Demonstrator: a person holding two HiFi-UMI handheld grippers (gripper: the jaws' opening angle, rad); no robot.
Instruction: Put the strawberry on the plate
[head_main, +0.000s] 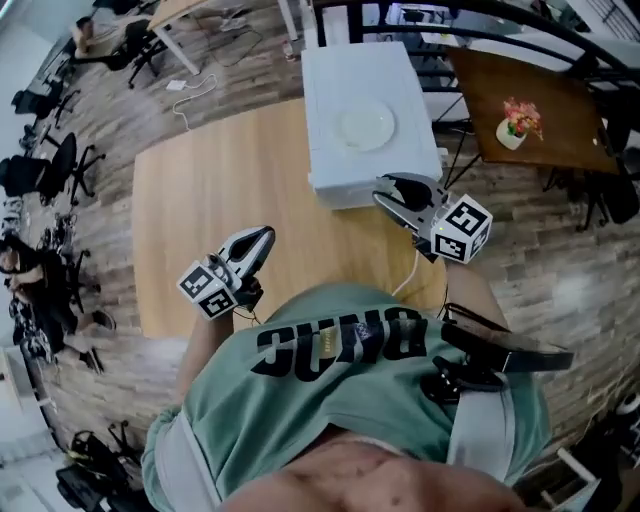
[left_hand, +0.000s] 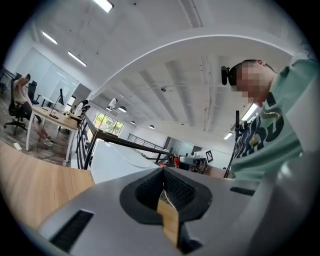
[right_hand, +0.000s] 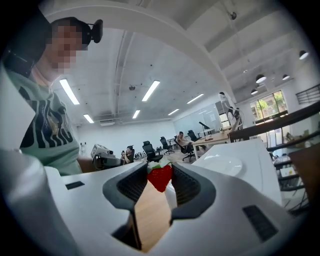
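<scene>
Right gripper view shows the strawberry (right_hand: 160, 177) pinched between the two dark pads of the right gripper (right_hand: 160, 170), at centre frame, its green top up and its red tip pointing down. To the right of it in that view lies the white plate (right_hand: 223, 165), on top of a white box (right_hand: 262, 160); berry and plate are apart. In the head view the plate (head_main: 365, 125) sits at upper centre on the box (head_main: 340, 175), which stands at the far edge of a wooden table (head_main: 215, 190). The right gripper (head_main: 388, 190) hovers at the box's near right corner, its tips pointing toward the box. The left gripper (head_main: 262, 237) is held at lower left over the table, well away from the box. In the left gripper view its jaws are pressed together with nothing between them.
</scene>
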